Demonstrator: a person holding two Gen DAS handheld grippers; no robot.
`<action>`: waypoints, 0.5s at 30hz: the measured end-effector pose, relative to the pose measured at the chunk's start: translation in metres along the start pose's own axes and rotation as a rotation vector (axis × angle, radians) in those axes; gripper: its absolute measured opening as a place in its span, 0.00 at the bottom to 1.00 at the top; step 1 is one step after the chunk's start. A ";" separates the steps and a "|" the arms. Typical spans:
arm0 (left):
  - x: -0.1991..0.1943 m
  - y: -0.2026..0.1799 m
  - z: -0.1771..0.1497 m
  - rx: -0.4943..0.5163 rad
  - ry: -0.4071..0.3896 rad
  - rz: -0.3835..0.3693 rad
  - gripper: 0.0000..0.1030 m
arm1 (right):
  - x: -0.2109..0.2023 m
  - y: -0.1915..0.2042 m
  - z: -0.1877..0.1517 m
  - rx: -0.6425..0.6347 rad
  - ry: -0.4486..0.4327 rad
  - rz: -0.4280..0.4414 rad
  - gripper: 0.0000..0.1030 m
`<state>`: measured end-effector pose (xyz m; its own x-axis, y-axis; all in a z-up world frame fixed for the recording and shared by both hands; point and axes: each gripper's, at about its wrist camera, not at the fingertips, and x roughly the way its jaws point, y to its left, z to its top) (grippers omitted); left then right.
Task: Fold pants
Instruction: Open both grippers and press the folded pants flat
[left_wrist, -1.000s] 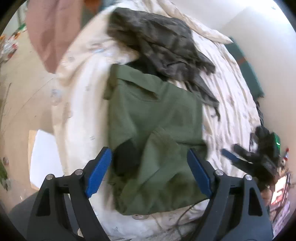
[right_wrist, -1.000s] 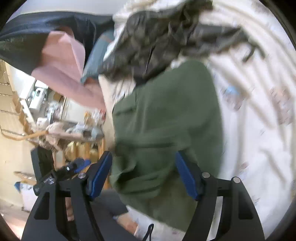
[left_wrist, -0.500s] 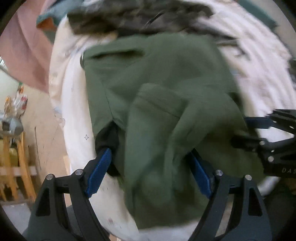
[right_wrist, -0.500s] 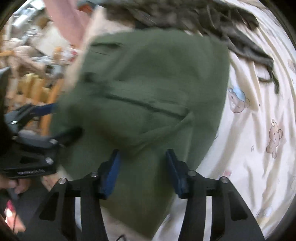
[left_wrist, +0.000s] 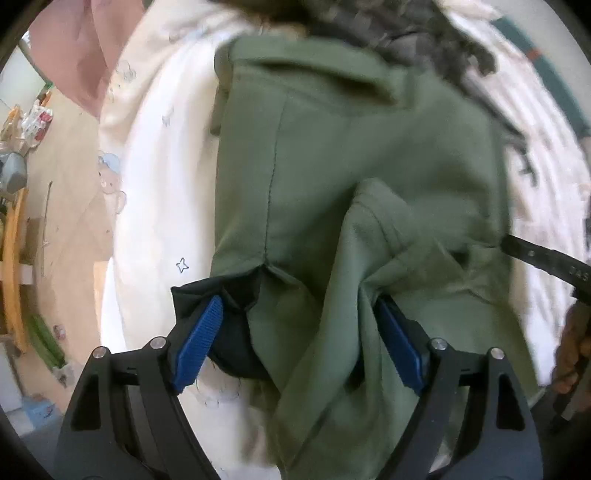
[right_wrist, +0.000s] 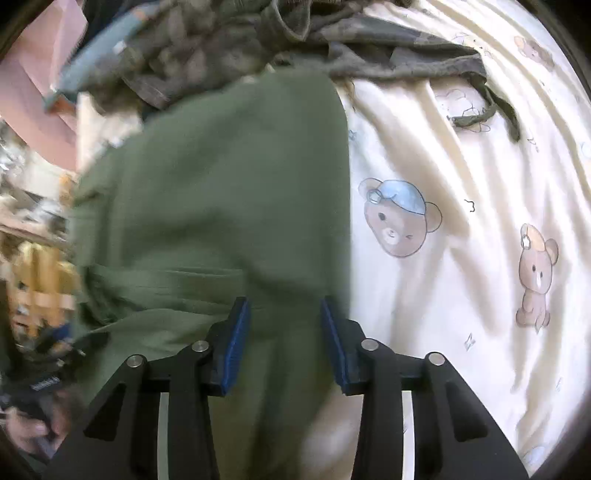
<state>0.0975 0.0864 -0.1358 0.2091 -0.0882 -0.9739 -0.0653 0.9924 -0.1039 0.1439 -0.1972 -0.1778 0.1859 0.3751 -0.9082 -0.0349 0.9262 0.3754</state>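
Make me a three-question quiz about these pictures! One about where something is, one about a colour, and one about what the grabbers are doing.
1. Where do the green pants lie?
A. on the teddy-bear sheet
B. on a chair
C. in a box

2. What colour are the gripper pads?
A. red
B. blue
C. yellow

3. How is the left gripper?
A. shut tight on nothing
B. out of sight
C. open, with pants cloth between its fingers

Answers: 1 A, the bear-print sheet shows beside the pants. 2 B, both grippers' pads are blue. 3 C, its fingers stand wide apart around the cloth.
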 end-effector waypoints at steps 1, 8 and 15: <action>-0.012 -0.002 -0.003 0.020 -0.039 0.000 0.80 | -0.010 0.006 -0.004 -0.026 -0.017 0.022 0.41; -0.035 -0.026 0.005 0.080 -0.207 -0.022 0.80 | -0.019 0.063 -0.015 -0.250 -0.039 0.100 0.41; 0.026 -0.002 0.018 0.022 -0.046 0.127 0.81 | 0.052 0.056 0.009 -0.211 0.091 -0.038 0.41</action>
<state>0.1208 0.0832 -0.1575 0.2447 0.0415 -0.9687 -0.0727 0.9971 0.0243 0.1607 -0.1265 -0.2025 0.1019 0.3329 -0.9374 -0.2359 0.9236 0.3023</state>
